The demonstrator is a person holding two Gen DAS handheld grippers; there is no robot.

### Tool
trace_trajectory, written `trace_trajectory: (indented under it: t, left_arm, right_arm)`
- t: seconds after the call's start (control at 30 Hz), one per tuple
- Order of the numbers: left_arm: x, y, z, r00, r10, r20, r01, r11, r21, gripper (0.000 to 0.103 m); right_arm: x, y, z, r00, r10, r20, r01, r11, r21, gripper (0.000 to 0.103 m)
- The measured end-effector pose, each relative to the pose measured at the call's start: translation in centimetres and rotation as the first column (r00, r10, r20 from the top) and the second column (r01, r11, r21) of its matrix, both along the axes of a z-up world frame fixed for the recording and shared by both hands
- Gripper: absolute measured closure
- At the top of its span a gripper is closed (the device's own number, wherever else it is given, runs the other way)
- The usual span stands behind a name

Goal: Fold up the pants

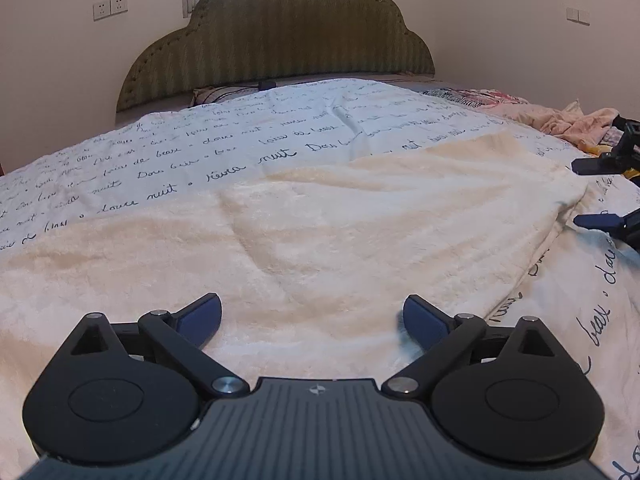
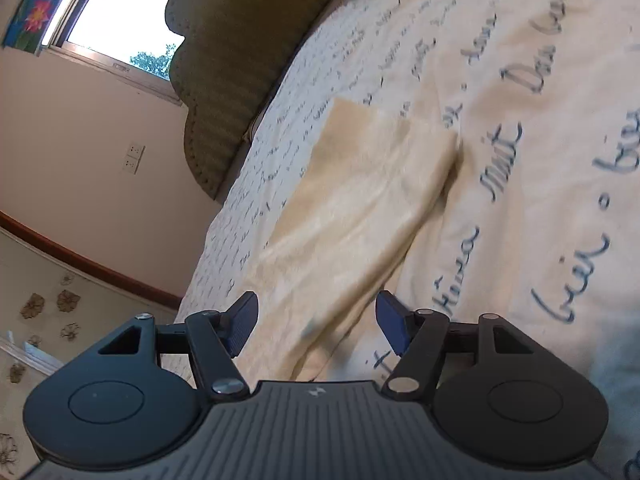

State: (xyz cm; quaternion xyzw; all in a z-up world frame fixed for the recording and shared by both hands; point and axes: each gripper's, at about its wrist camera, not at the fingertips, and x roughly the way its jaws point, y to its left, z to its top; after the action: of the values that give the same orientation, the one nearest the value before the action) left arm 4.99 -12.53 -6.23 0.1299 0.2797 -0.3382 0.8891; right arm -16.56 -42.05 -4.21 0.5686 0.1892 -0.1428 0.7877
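Looking along the left wrist view: left gripper point(image 1: 312, 318) at bottom centre, jaws spread wide, nothing between the blue pads point(image 1: 202, 316), released. Beneath and ahead of it lie the cream fleece pants point(image 1: 320, 220), spread flat across the middle of the frame from the left edge to a folded corner at right. Pants rest on a white bedspread point(image 1: 224, 128) printed with dark cursive script, which fills the band above the pants and shows again at lower right. Green scalloped headboard point(image 1: 280, 36) stands at upper centre against a pale wall; wall sockets point(image 1: 110, 7) at upper left. Crumpled pink fabric point(image 1: 576, 120) lies at the right edge, upper half. Right gripper point(image 1: 596, 194) enters at the right edge, its two fingers parted, one above and one below the pants' corner; whether either touches the cloth cannot be told.

Right wrist view, frame rolled and slightly blurred: right gripper point(image 2: 316, 326) at bottom centre, jaws apart, released. Pants point(image 2: 360, 208) run as a long cream strip from between the pads up toward centre, ending in a squared edge. The cloth lies in the gap but the pads do not press it. Scripted bedspread point(image 2: 520, 120) fills the right side. Headboard point(image 2: 240, 52) at upper centre, window point(image 2: 120, 12) at upper left, sockets point(image 2: 133, 158) on the wall at left
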Motion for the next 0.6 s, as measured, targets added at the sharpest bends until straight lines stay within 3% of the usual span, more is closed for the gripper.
trace_trajectory:
  t: [0.17, 0.3, 0.43, 0.47, 0.5, 0.53, 0.6]
  left_arm:
    - [-0.2, -0.1, 0.0, 1.000, 0.003, 0.011, -0.003, 1.000, 0.009, 0.002]
    - [0.0, -0.2, 0.0, 1.000, 0.006, 0.004, -0.006, 1.000, 0.007, 0.001]
    - [0.1, -0.1, 0.0, 1.000, 0.009, -0.006, -0.009, 1.000, 0.002, 0.000]
    - [0.2, -0.1, 0.0, 1.000, 0.009, -0.011, -0.009, 1.000, -0.003, 0.000]
    - [0.3, 0.0, 0.0, 1.000, 0.008, -0.017, -0.008, 1.000, -0.010, 0.001]
    - [0.3, 0.2, 0.1, 1.000, 0.007, -0.023, -0.008, 1.000, -0.020, 0.001]
    - [0.7, 0.7, 0.5, 0.999, 0.017, -0.042, -0.019, 0.998, -0.056, 0.005]
  right_arm:
    - [2.0, -0.8, -0.7, 1.000, -0.012, -0.008, 0.011, 1.000, -0.022, 0.039]
    - [3.6, -2.3, -1.0, 0.993, -0.122, 0.003, 0.122, 0.987, -0.109, 0.039]
    - [4.5, -3.7, -2.4, 0.971, -0.231, 0.055, 0.236, 0.964, -0.119, 0.044]
    - [4.8, -3.8, -2.5, 0.969, -0.244, 0.045, 0.248, 0.960, -0.127, 0.052]
    - [5.2, -4.0, -2.6, 0.967, -0.255, 0.023, 0.255, 0.957, -0.138, 0.072]
    - [5.3, -4.2, -2.9, 0.966, -0.259, 0.016, 0.259, 0.957, -0.133, 0.083]
    - [4.9, -4.5, -3.5, 0.961, -0.273, 0.036, 0.275, 0.957, -0.093, 0.091]
